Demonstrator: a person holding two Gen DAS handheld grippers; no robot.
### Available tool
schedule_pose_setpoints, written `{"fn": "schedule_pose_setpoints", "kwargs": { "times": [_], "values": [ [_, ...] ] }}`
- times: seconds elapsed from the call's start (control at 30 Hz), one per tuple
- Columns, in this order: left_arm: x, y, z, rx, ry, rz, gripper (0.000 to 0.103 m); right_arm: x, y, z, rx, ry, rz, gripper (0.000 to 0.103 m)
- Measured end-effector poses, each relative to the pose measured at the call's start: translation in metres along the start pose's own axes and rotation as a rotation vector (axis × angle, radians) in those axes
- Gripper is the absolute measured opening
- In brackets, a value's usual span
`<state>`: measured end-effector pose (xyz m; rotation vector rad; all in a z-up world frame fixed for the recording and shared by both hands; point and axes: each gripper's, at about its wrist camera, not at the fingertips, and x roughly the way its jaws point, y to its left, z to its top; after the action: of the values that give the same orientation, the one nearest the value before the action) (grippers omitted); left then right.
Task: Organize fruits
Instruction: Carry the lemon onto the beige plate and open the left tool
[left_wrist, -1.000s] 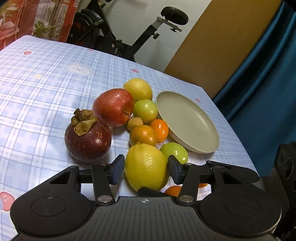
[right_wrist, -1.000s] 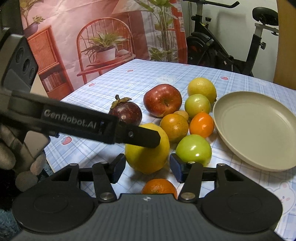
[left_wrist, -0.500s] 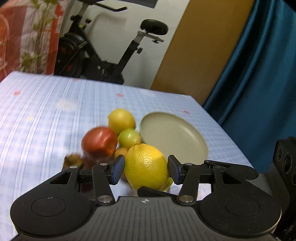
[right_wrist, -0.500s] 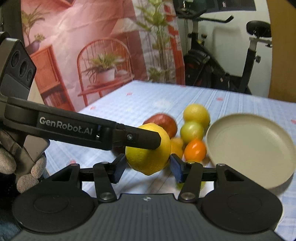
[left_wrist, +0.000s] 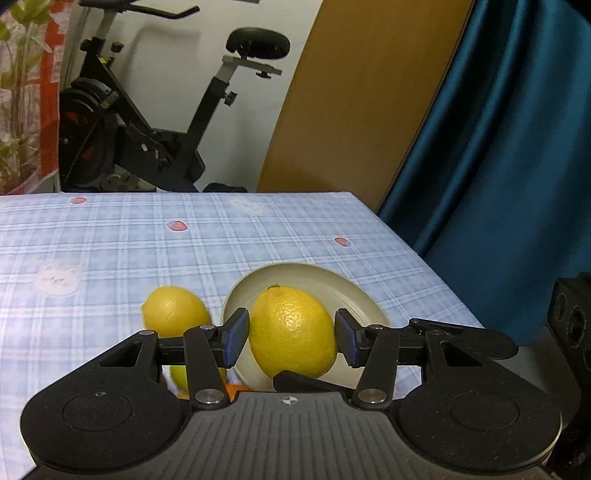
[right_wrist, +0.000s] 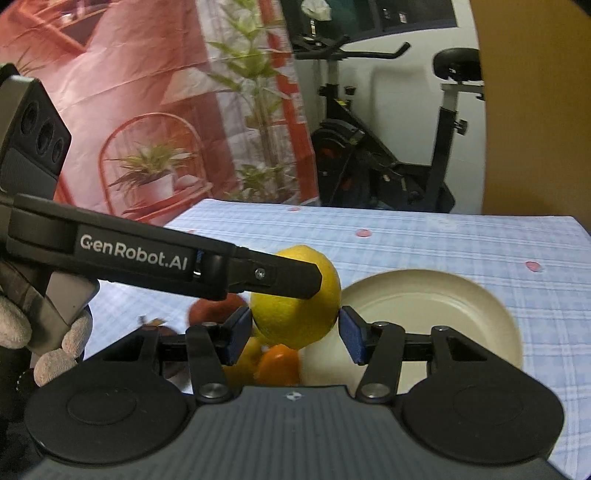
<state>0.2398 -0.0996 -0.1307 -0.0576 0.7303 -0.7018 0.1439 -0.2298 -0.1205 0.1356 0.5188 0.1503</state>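
My left gripper (left_wrist: 291, 341) is shut on a large yellow lemon (left_wrist: 292, 331) and holds it in the air over the near rim of the beige plate (left_wrist: 354, 299). The same lemon (right_wrist: 295, 299) shows in the right wrist view, gripped by the left gripper's black fingers (right_wrist: 273, 277). My right gripper (right_wrist: 295, 338) is open and empty, just behind the held lemon. A second lemon (left_wrist: 173, 312) lies on the table left of the plate (right_wrist: 443, 314). An orange fruit (right_wrist: 279, 363) and a red apple (right_wrist: 216, 308) lie below, partly hidden.
The table has a blue checked cloth (left_wrist: 110, 251); its right edge runs by a blue curtain (left_wrist: 498, 166). An exercise bike (left_wrist: 147, 129) stands beyond the far edge. A gloved hand (right_wrist: 22, 332) holds the left gripper.
My left gripper has lifted the lemon off the table and carried it right, over the plate's near rim. Both cameras have risen and tilted up; the other fruits dropped low in view.
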Motion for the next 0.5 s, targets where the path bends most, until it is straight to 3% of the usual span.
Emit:
{"fn": "schedule_pose_setpoints", "kwargs": {
  "times": [0.5],
  "values": [
    [0.066, 0.017, 0.003, -0.002, 0.090, 0.052, 0.054, 0.053, -0.037, -0.007, 0.045, 0.089, -0.032, 0.054]
  ]
}}
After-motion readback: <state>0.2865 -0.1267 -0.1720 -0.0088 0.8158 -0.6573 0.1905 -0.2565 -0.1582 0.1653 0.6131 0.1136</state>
